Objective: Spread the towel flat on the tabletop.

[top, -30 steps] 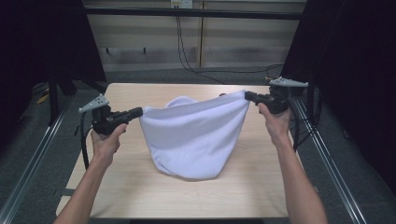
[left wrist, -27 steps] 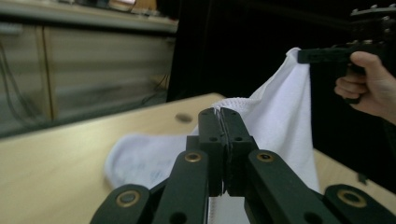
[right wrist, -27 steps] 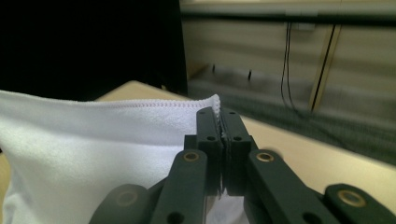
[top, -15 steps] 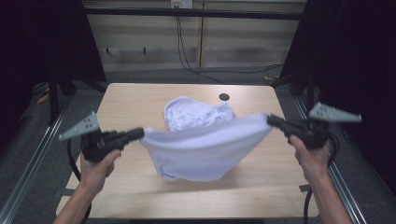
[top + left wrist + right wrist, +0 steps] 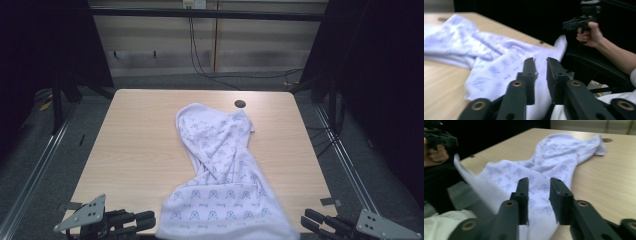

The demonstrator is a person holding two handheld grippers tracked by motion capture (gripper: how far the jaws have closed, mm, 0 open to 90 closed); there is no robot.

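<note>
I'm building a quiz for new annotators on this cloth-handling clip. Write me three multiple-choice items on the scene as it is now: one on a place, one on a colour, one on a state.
1. Where does the near end of the white patterned cloth lie?
A. Over the near edge of the wooden table
B. At the far left corner
C. On the floor

2. What colour is the print on the cloth?
A. Red
B. Pale blue-grey
C. Green

3. How do the jaws of the left gripper and right gripper stand?
A. Both clamped on the cloth
B. One clamped, one apart
C. Both apart, pressing on nothing

Answers: 1 A, the high view shows its wide end spilling over the near edge between the grippers. 2 B, small blue-grey motifs cover it. 3 C, each gripper view shows a gap between its jaws; both have just been opening, with no cloth gripped.
</note>
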